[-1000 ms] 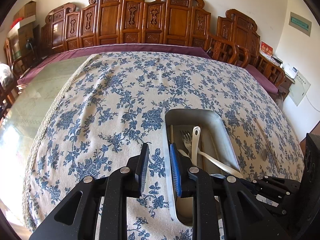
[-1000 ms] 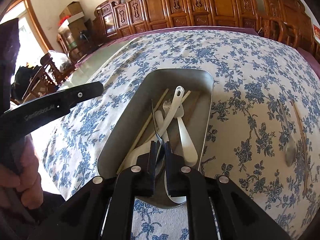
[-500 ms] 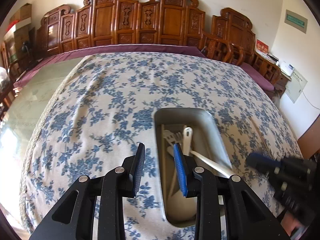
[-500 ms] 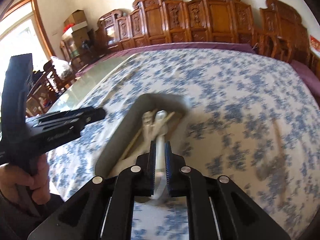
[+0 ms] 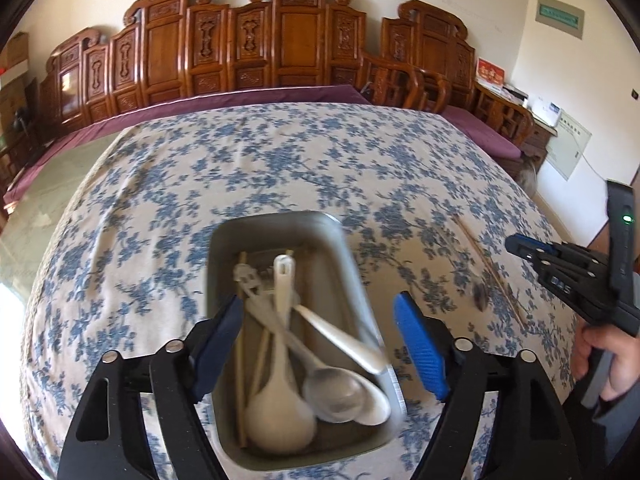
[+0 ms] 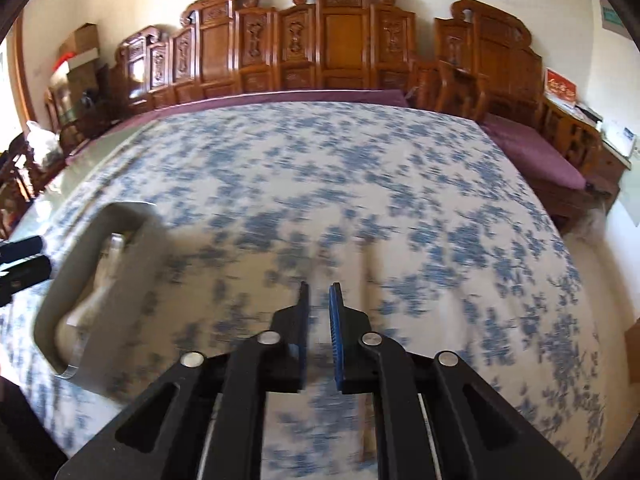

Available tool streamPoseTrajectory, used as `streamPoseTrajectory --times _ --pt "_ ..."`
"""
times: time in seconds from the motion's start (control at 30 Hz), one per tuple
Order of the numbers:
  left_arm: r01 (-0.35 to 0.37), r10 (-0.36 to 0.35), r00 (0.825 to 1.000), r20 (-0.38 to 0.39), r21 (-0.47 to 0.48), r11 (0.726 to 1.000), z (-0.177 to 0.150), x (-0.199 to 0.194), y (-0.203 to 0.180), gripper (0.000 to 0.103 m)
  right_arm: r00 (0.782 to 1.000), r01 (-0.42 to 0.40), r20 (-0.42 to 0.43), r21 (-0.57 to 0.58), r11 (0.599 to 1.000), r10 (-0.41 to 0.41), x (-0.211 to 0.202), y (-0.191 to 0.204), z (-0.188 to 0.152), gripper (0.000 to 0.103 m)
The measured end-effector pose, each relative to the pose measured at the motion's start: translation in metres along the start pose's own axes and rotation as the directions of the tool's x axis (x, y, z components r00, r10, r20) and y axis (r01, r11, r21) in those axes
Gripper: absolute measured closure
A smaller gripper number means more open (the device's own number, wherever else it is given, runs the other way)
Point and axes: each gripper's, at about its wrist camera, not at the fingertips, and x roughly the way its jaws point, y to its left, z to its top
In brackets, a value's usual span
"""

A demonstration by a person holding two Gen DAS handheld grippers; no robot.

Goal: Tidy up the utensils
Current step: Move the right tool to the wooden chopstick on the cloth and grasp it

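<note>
Our left tool (image 5: pixel 318 340) hangs spread wide astride the rectangular grey metal tray (image 5: pixel 344 240) of white spoons and chopsticks on the blue-flowered tabletop (image 5: pixel 160 200), while our right tool (image 6: pixel 319 334), nearly closed and empty, hovers beside it.

White letters "DAS" stand on the right gripper (image 5: pixel 568 268).

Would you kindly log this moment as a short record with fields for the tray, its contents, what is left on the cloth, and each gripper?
tray: metal tray on the floral tablecloth
contents: white spoons, metal spoon, fork, chopsticks
left on cloth: spoon and chopsticks, right of the tray
left gripper: open wide, over the tray
right gripper: narrow gap, nothing held, over cloth
</note>
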Motion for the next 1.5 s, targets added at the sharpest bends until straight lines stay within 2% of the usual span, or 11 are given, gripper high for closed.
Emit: streamPoseTrajectory --times 0.1,0.4,0.6,0.63,0.7,0.77,1.2,1.5 --pt "0.007 -0.007 1.0 -0.007 0.018 1.0 -0.001 0.004 -0.014 0.023 1.0 -0.006 -0.019 -0.005 1.0 0.006 0.01 -0.012 -0.007 0.082" --pt "0.024 -0.023 0.999 -0.024 0.061 0.998 -0.007 0.01 -0.05 0.022 0.994 -0.031 -0.107 0.0 1.0 0.031 0.035 -0.024 -0.028 0.08" --pt "0.024 -0.021 0.999 -0.033 0.084 0.996 -0.012 0.014 -0.065 0.022 0.989 -0.049 -0.143 -0.041 0.998 0.042 0.037 -0.018 -0.036 0.08" --pt "0.023 -0.02 0.999 -0.037 0.087 0.996 -0.012 0.015 -0.067 0.022 0.988 -0.049 -0.146 -0.044 0.998 0.042 0.037 -0.017 -0.037 0.082" --pt "0.022 -0.018 0.999 -0.04 0.093 0.995 -0.014 0.017 -0.072 0.022 0.989 -0.031 -0.149 -0.054 0.998 0.023 0.035 -0.018 -0.039 0.096" --pt "0.021 -0.017 0.999 -0.043 0.1 0.995 -0.015 0.018 -0.076 0.022 0.987 -0.045 -0.156 -0.032 0.998 0.04 0.034 -0.024 -0.039 0.097" --pt "0.017 -0.01 0.999 -0.046 0.161 0.987 -0.009 0.025 -0.118 0.022 0.994 -0.069 -0.081 0.06 0.996 0.074 0.026 -0.059 -0.025 0.097" --pt "0.064 -0.047 0.994 -0.1 0.171 0.983 0.005 0.067 -0.145 0.023 0.994 -0.079 -0.064 0.139 0.987 0.088 0.024 -0.082 -0.024 0.097"
